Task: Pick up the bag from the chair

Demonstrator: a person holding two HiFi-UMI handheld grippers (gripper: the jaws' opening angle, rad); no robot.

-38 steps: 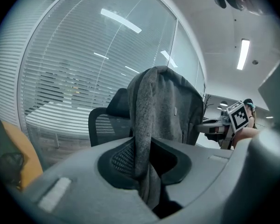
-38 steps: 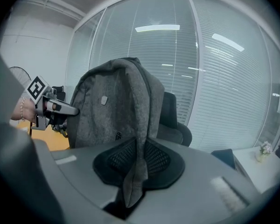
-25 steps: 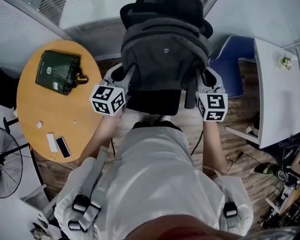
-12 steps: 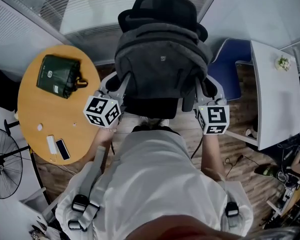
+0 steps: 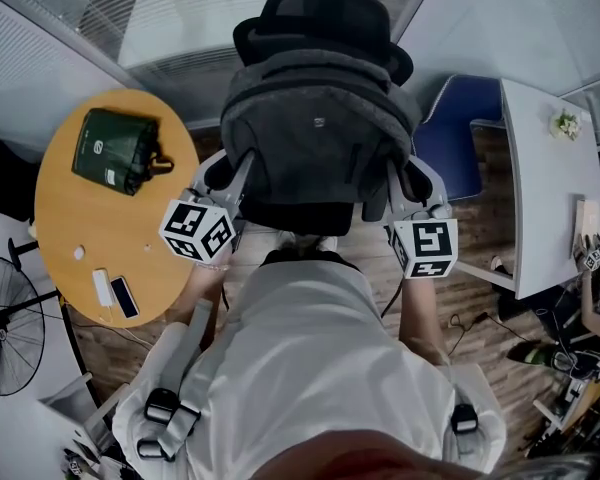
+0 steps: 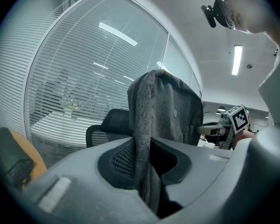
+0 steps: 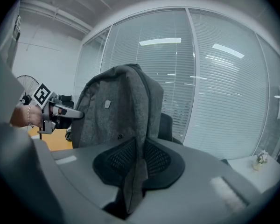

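Observation:
A grey backpack (image 5: 320, 128) hangs in front of the black office chair (image 5: 325, 18), held up by both grippers. My left gripper (image 5: 230, 173) is shut on the bag's left side, with grey fabric (image 6: 144, 139) pinched between its jaws. At the bag's right side my right gripper (image 5: 405, 183) is shut on a fold of the same fabric (image 7: 135, 171). The backpack (image 6: 170, 111) rises upright in the left gripper view, and its front with a small tag shows as backpack (image 7: 114, 111) in the right gripper view. The chair seat is hidden below the bag.
A round wooden table (image 5: 100, 228) stands left with a dark green bag (image 5: 115, 150), a phone (image 5: 124, 296) and a white item. A fan (image 5: 5, 333) is lower left. A white desk (image 5: 555, 183) and blue chair (image 5: 465, 133) stand right. Window blinds (image 5: 180, 8) run behind.
The backpack has risen and shifted slightly left off the chair. Both grippers have moved with it, the left one lower and further left in the head view.

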